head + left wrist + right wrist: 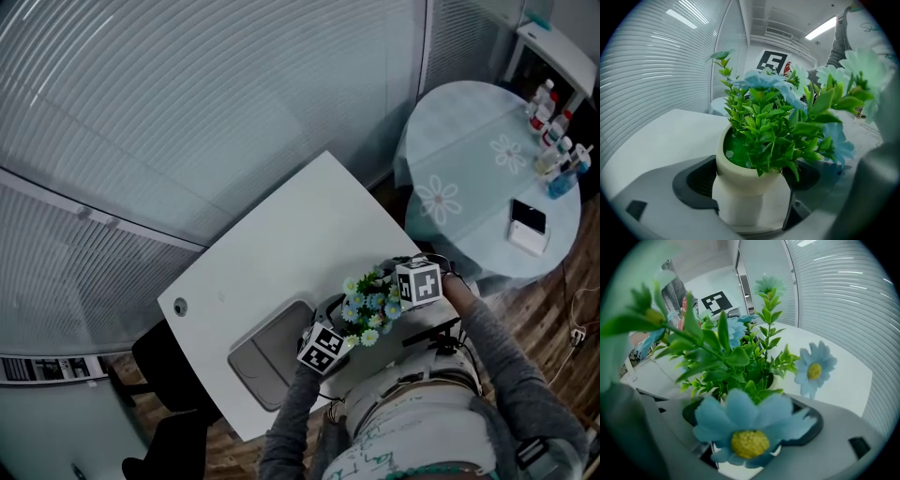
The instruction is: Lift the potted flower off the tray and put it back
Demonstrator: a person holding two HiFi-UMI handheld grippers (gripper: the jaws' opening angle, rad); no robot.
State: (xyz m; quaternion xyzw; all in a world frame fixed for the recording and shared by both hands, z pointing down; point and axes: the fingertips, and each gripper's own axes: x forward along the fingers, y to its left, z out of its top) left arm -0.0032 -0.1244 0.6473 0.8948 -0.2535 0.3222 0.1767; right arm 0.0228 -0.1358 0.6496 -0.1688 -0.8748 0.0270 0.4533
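**Pot off the tray, held by both tools; return still to do**

Lift half looks done. The potted flower (368,307) sits clear of the grey tray (267,361), to its right, at the near part of the white tabletop (291,234), close to the person's body. Can't tell from the head view whether it hangs in the air or touches the tabletop. The tray itself is bare. What's left, as I judge it: carry the pot back over the tray, lower it, let go.

Left tool (752,183) is clamped on the cream pot (740,187), a dark pad against each side below the rim. Right tool (750,427) also closes on the pot, with pads either side, though a blue bloom covers most of the contact.

Pose: the two tools face each other across the plant, left tool (339,325) coming in from the tray side and right tool (401,292) from the far side. Grey-sleeved forearms are pulled in toward the body.
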